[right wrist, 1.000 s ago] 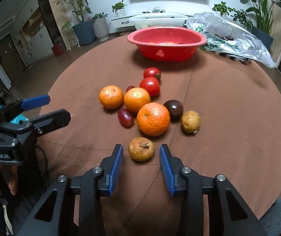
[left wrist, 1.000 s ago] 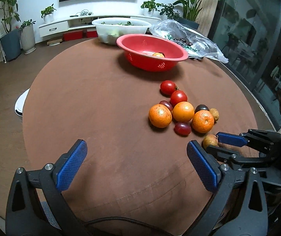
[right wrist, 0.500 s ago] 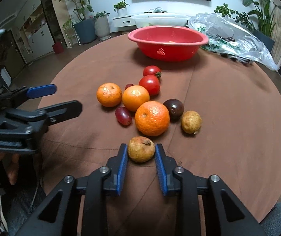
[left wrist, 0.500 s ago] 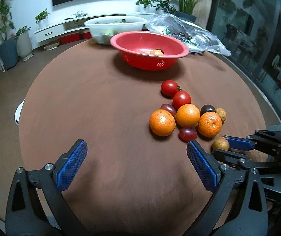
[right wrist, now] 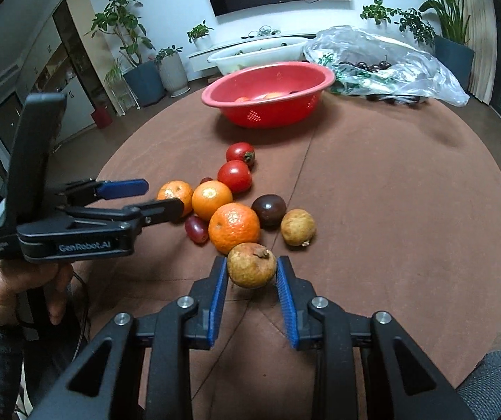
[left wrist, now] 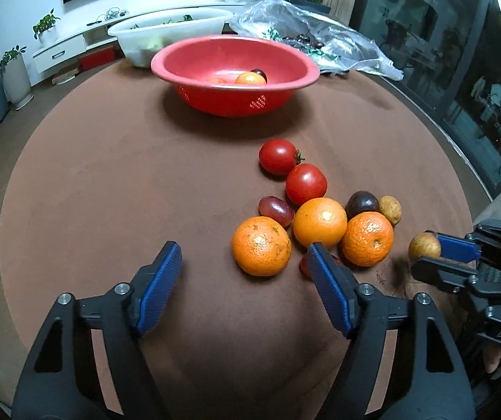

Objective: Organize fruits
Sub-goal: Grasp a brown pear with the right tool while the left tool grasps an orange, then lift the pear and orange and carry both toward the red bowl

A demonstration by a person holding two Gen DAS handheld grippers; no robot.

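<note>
Two close wrist views, shared fruit pile (left wrist: 313,217)

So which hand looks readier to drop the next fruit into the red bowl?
The right gripper: it is already shut on the brown fruit. The left gripper holds nothing, its jaws just closing toward an orange. The red bowl lies ahead.

Brown rough-skinned fruit (right wrist: 251,265) with dry stem on top, pinched between blue pads, just nearer than cluster. Three oranges (left wrist: 261,246) (left wrist: 319,222) (left wrist: 367,238) bunched on brown tabletop, touching or nearly so. Two red tomatoes (left wrist: 277,156) (left wrist: 306,183) side by side beyond oranges, toward red basin (left wrist: 194,61). Red grape (left wrist: 276,206) beside leftmost orange; second grape (right wrist: 196,229) at near edge of cluster. Dark plum (left wrist: 362,203) and small tan fruit (left wrist: 390,209) at right. Basin upright at far side, holding orange fruit (left wrist: 248,78) and dark one (left wrist: 259,72).
</note>
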